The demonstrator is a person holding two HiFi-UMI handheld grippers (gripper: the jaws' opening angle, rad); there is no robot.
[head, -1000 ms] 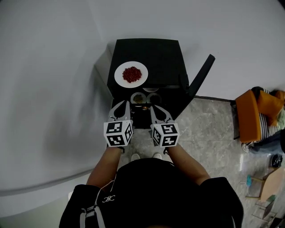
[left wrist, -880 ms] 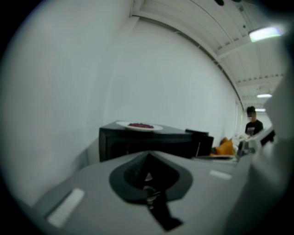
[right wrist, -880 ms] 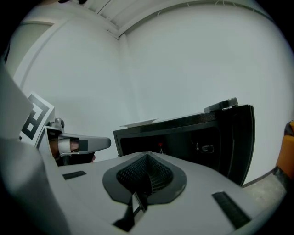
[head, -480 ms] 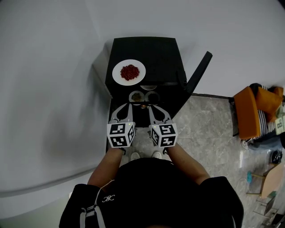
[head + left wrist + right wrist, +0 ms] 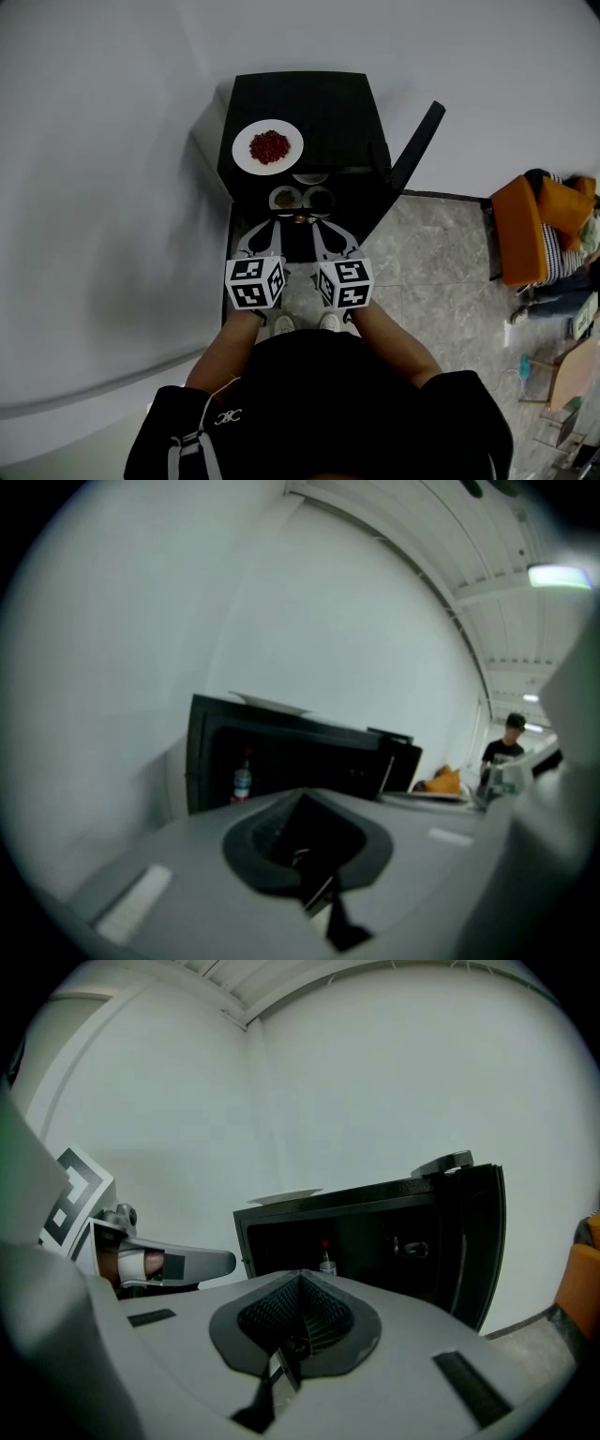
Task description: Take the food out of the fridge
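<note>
Before open fridge (image 5: 330, 111), left tool (image 5: 276, 221), right tool (image 5: 317, 225), parallel, jaws together

Ahead of both jaws the fridge (image 5: 330, 111) front gapes open, its door (image 5: 419, 146) standing clear to the right; inside, bowls (image 5: 286, 198) and a bottle (image 5: 326, 1262) block the way.
</note>
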